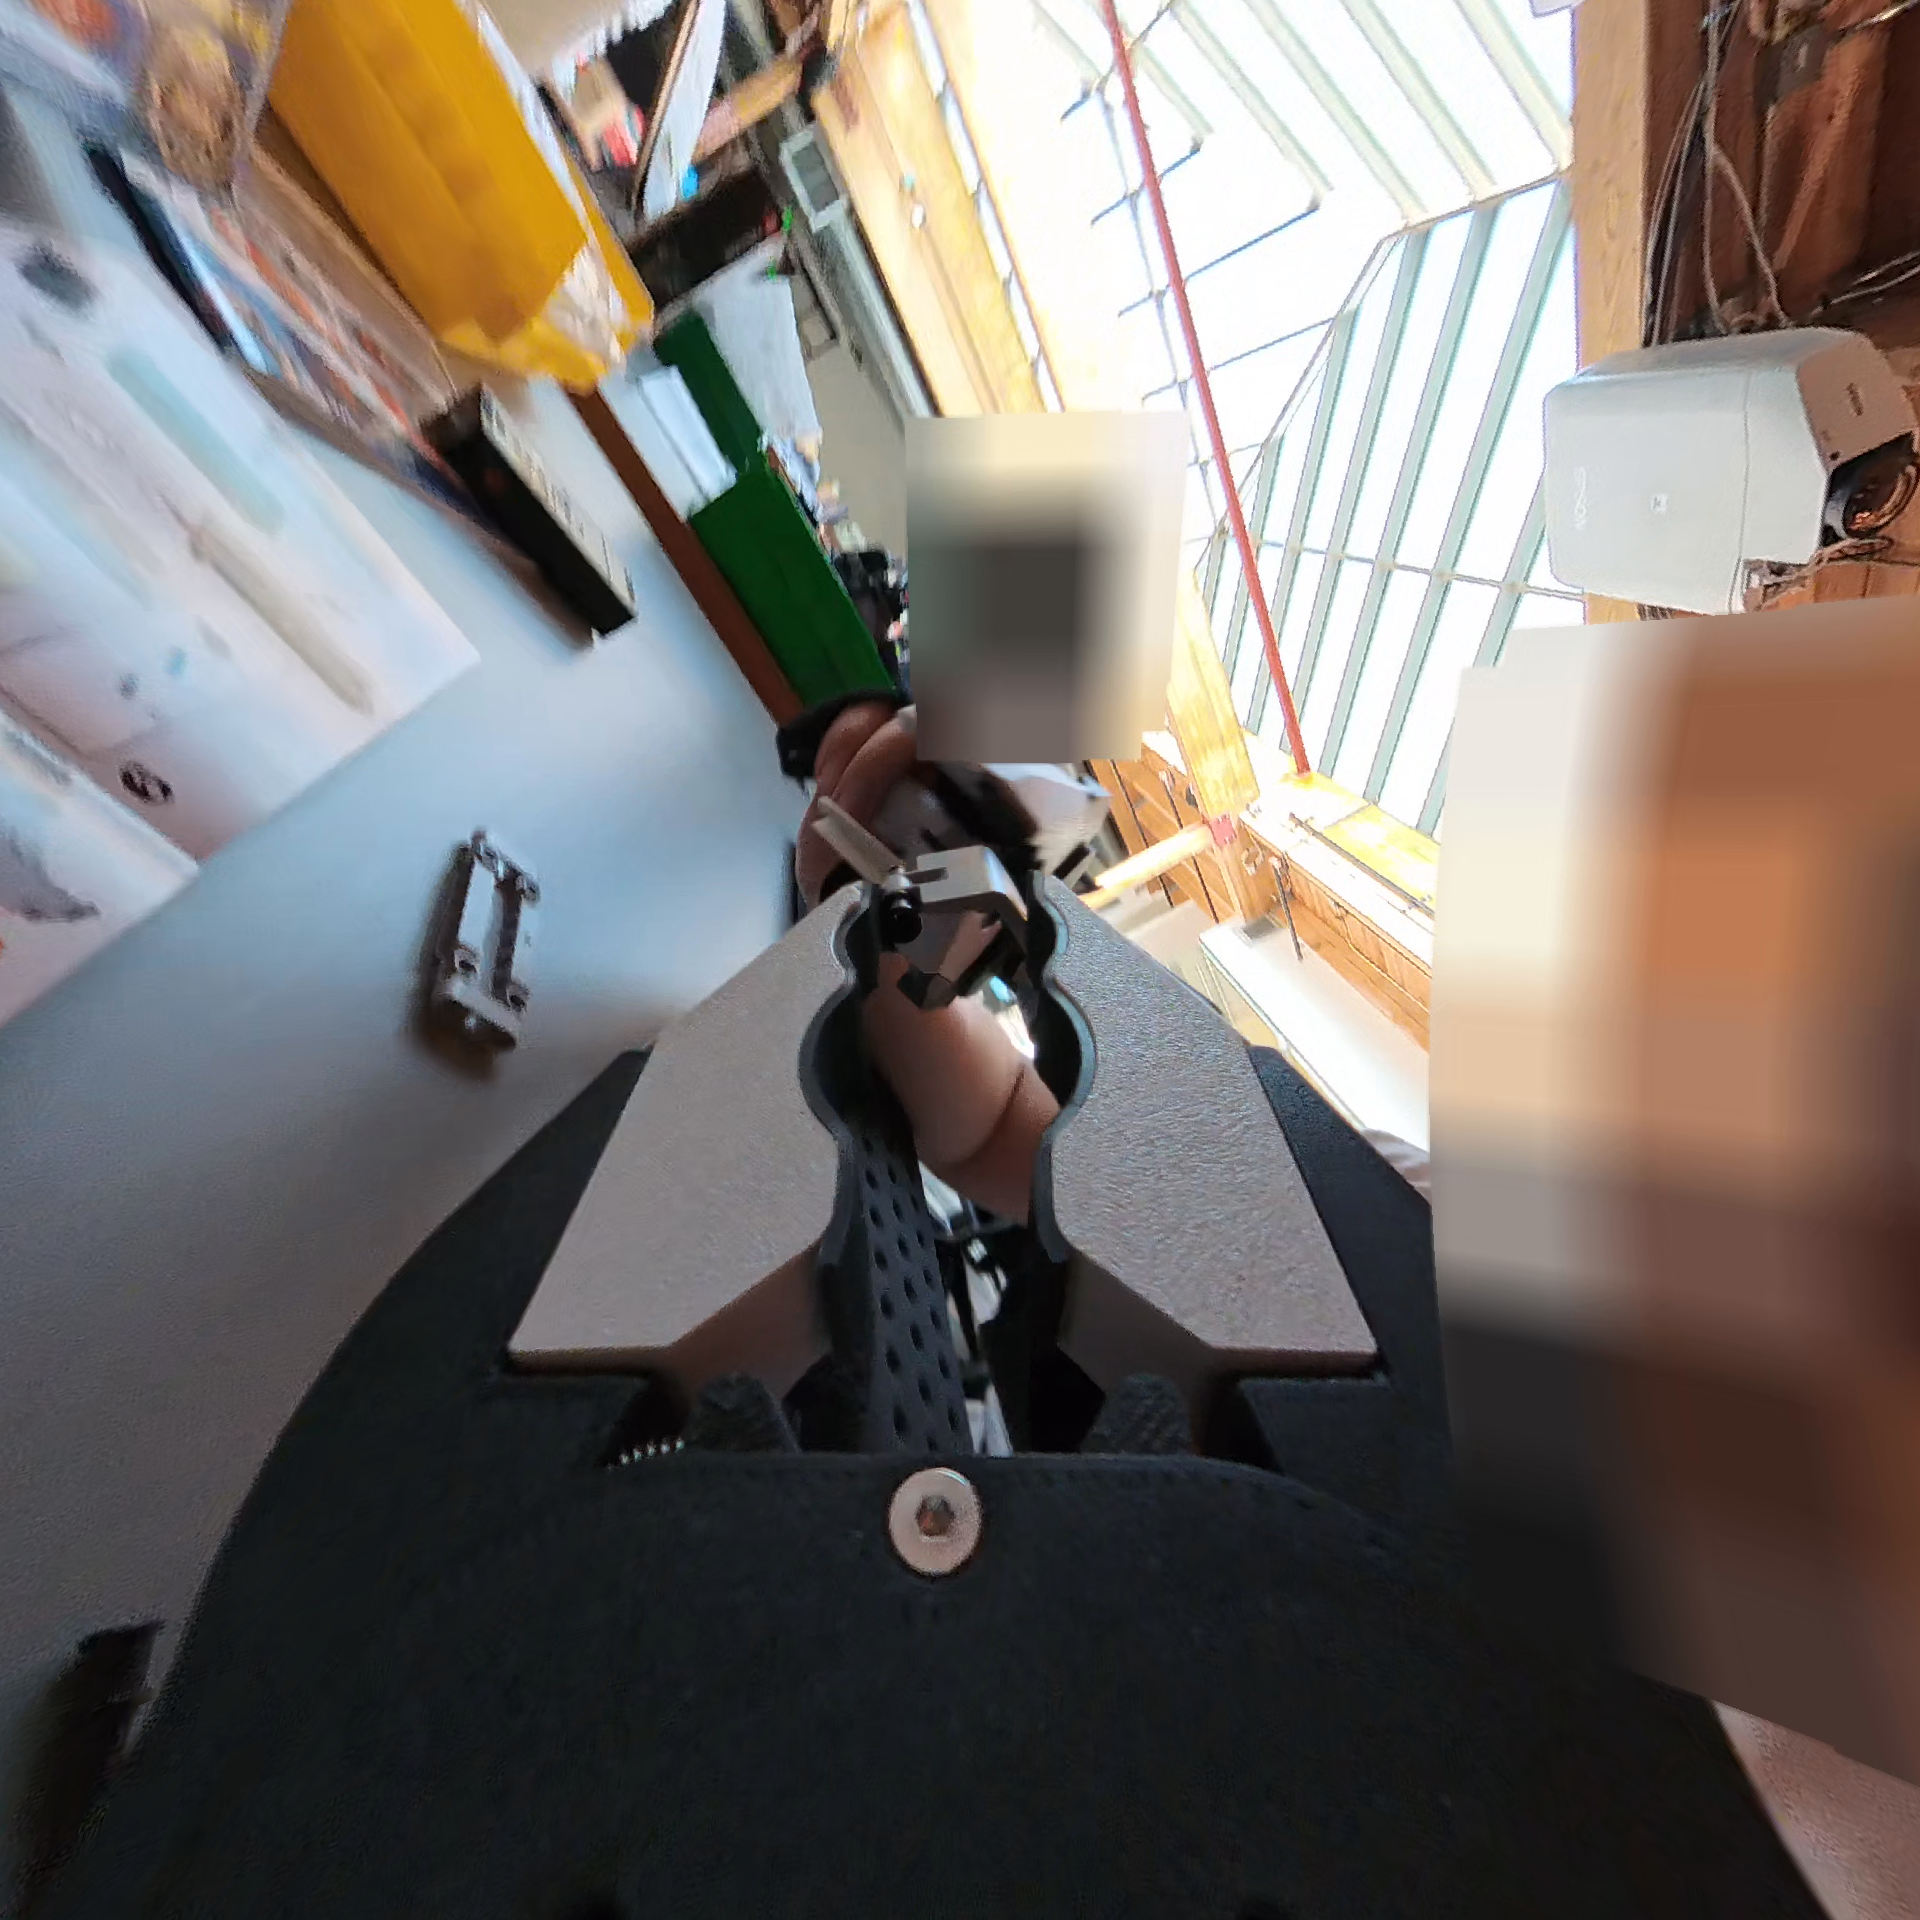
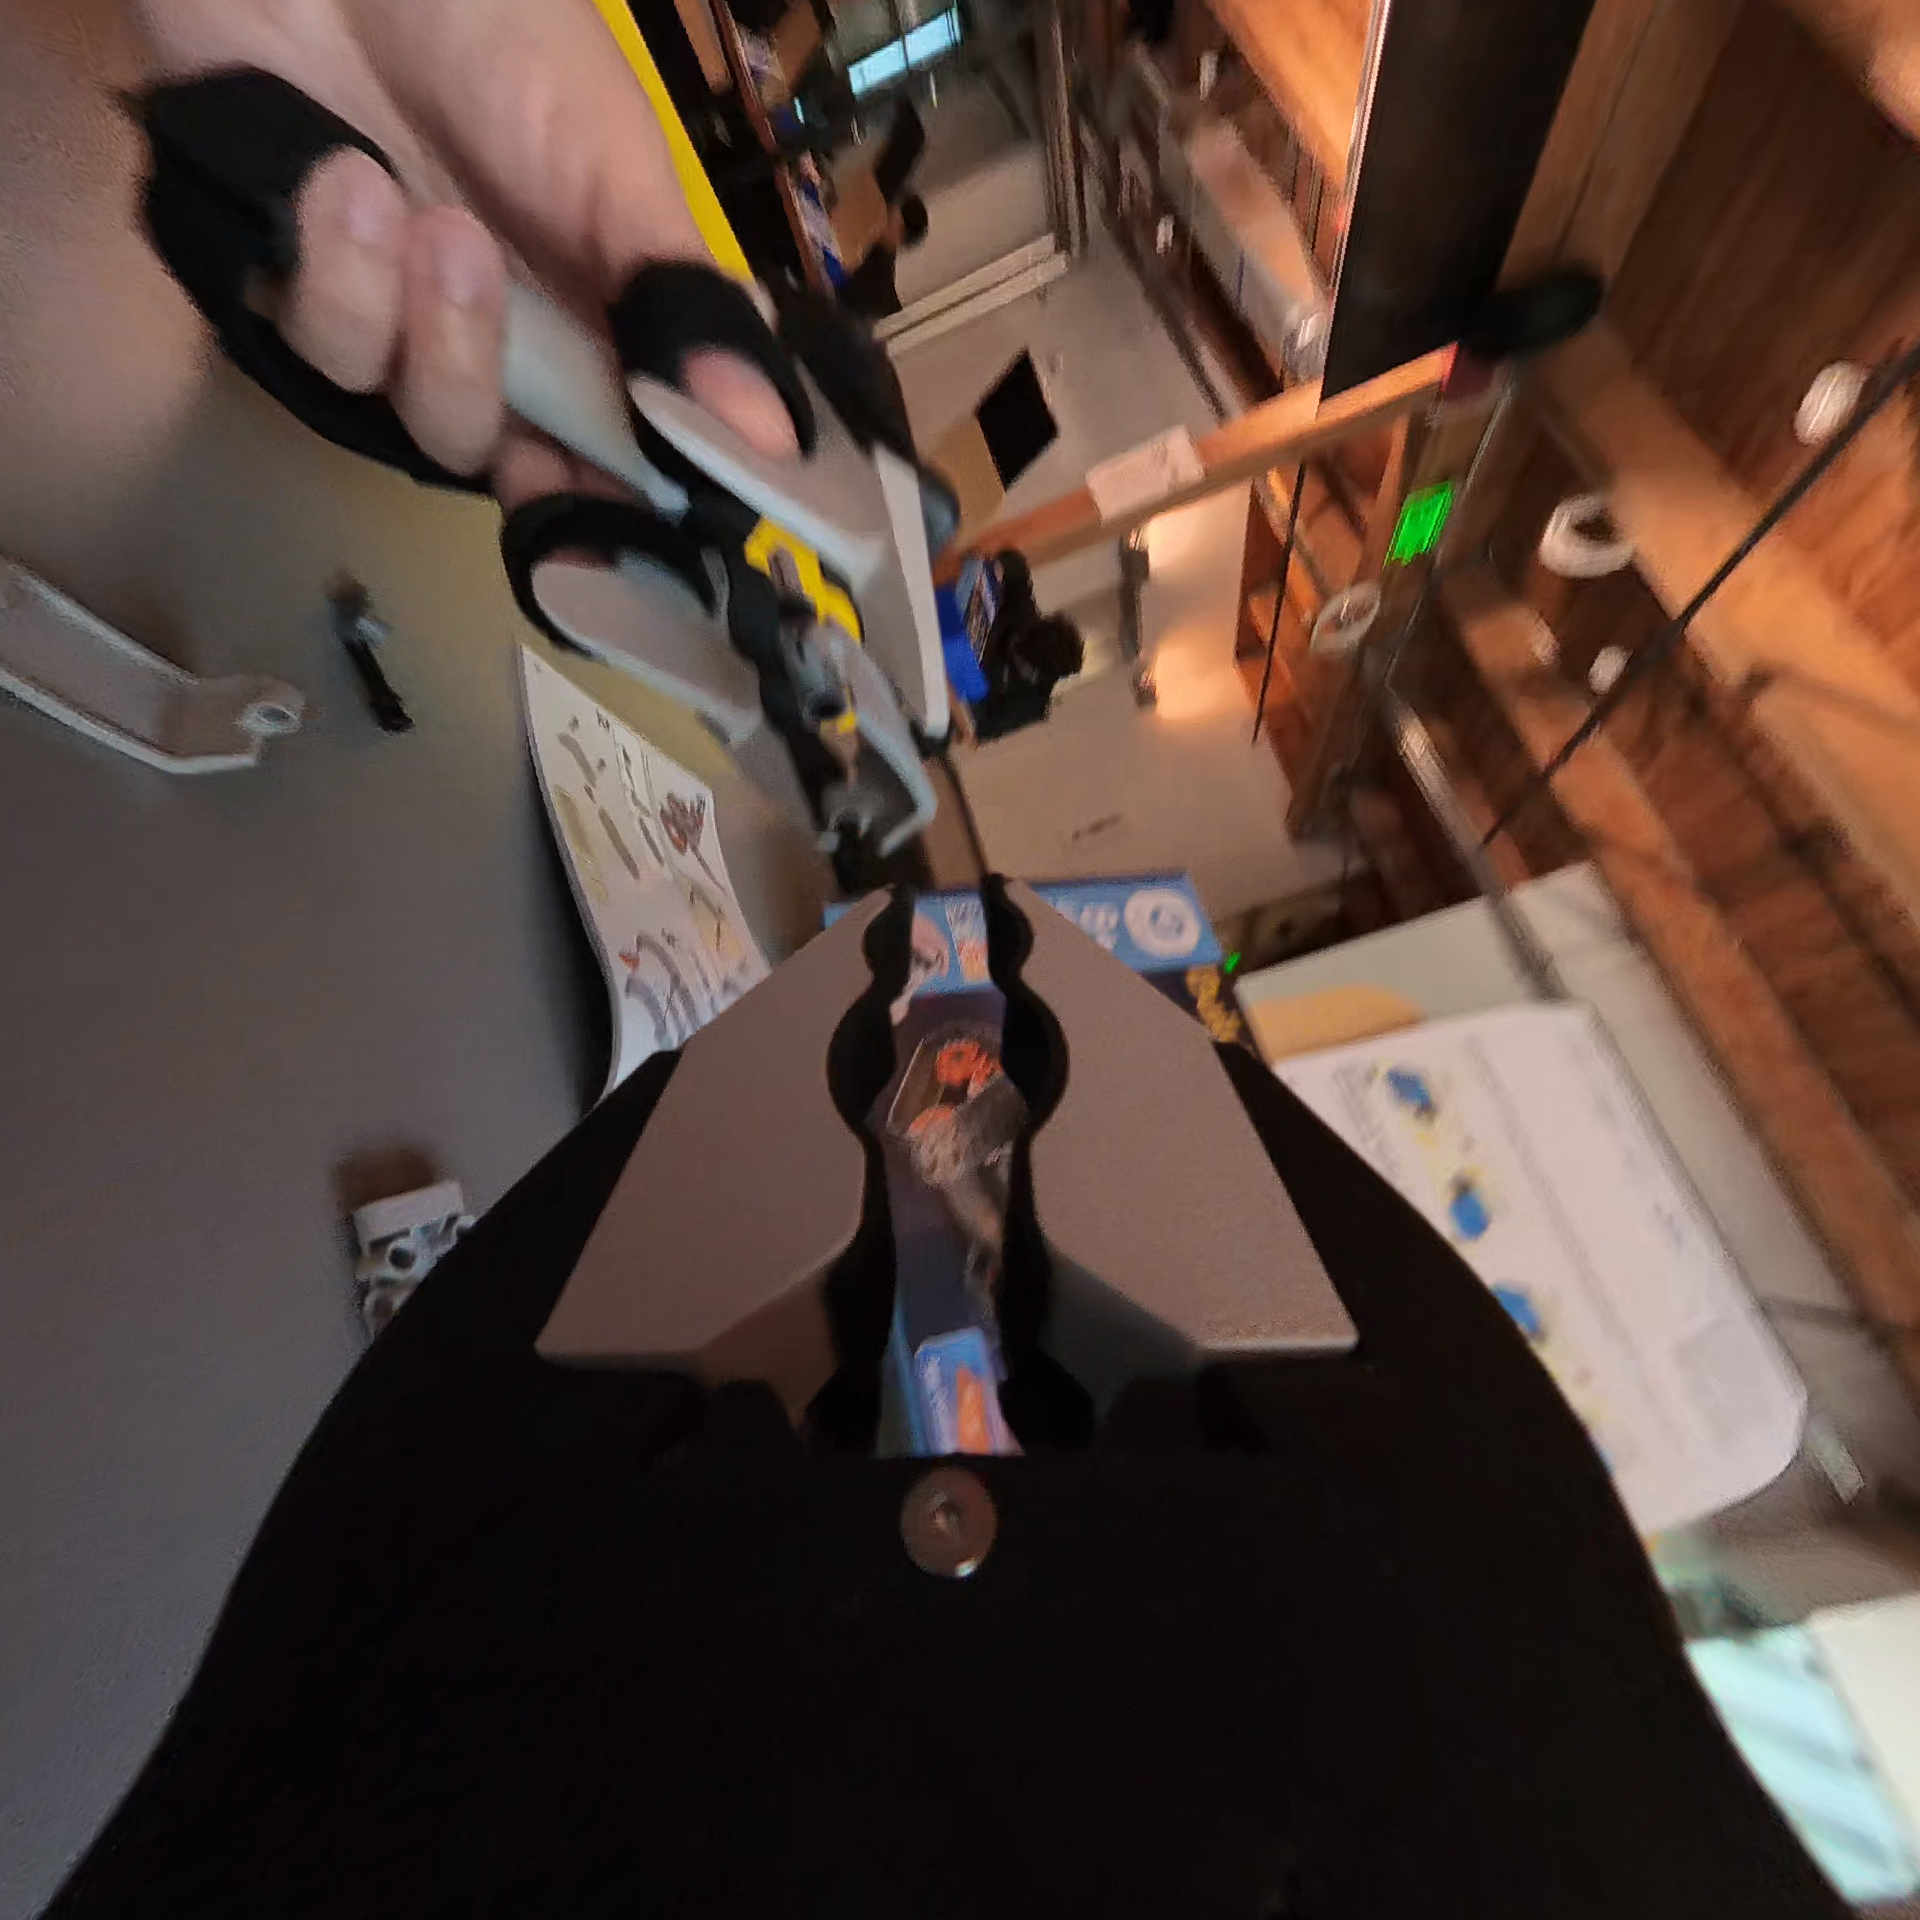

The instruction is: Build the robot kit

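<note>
Grey brick assembly (image 1: 951,925) nipped at my left tongs' (image 1: 940,904) very tips; right tongs (image 2: 951,899) empty.
Left wrist view: my jaws are nearly closed on the assembly, in the air well above the grey table (image 1: 312,1195). With so shallow a bite it could twist loose and drop. Right wrist view: my jaws stand a narrow slit apart, holding nothing. The blur suggests fast motion, so I could knock the assembly or the booklet (image 2: 644,862).

Grey plate (image 2: 125,681) cut off by the left edge, small grey piece (image 2: 400,1242) partly behind the right gripper (image 2: 948,914), booklet (image 2: 649,862) motion-blurred, bracket (image 1: 480,940) on the table (image 1: 312,1195) smeared, left gripper (image 1: 951,930) grip on the grey assembly (image 1: 951,935) unclear.
</note>
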